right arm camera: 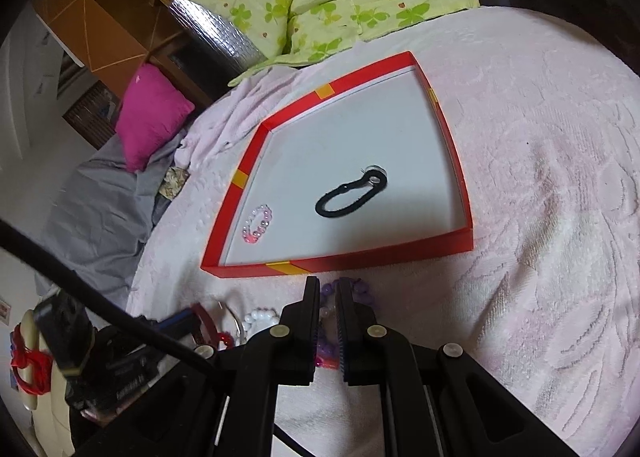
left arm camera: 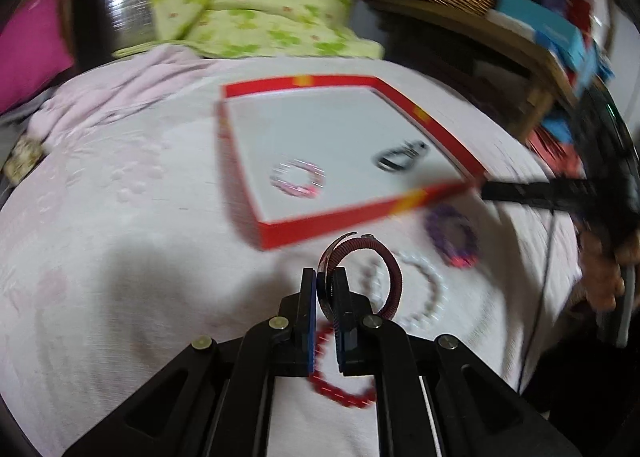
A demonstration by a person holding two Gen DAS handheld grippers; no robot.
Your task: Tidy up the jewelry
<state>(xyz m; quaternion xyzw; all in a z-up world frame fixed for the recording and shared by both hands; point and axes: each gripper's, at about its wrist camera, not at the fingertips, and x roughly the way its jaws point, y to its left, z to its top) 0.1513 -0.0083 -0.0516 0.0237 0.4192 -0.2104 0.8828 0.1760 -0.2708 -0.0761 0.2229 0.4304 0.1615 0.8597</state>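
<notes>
Pinching a dark red coiled bangle [left arm camera: 360, 269] right between its pads, the left gripper [left arm camera: 325, 281] is clenched tight on one side of the hoop, and the rest of the ring stands up free to the right of the jaws — a stiff, springy little thing by the look of it, light as anything, so an edge-on nip across the band seems the right hold, though it could twist out if bumped. Under the claw lie a red bead bracelet [left arm camera: 340, 385] and a white pearl bracelet [left arm camera: 424, 289] on the pale pink bedspread [left arm camera: 120, 257], with a purple bead bracelet [left arm camera: 452, 235] just beyond. Those beaded ones should be floppy and apt to roll, best taken across the strand. Over to the right gripper [right arm camera: 329, 297] — jaws drawn nearly together, purple beads showing between them, but whether it truly grips that bracelet I cannot tell. Ahead sits the red tray [left arm camera: 352, 231], near but not touching, already holding a pink bead bracelet [left arm camera: 298, 179] and a black hair tie [left arm camera: 400, 157], well apart on its white floor.
</notes>
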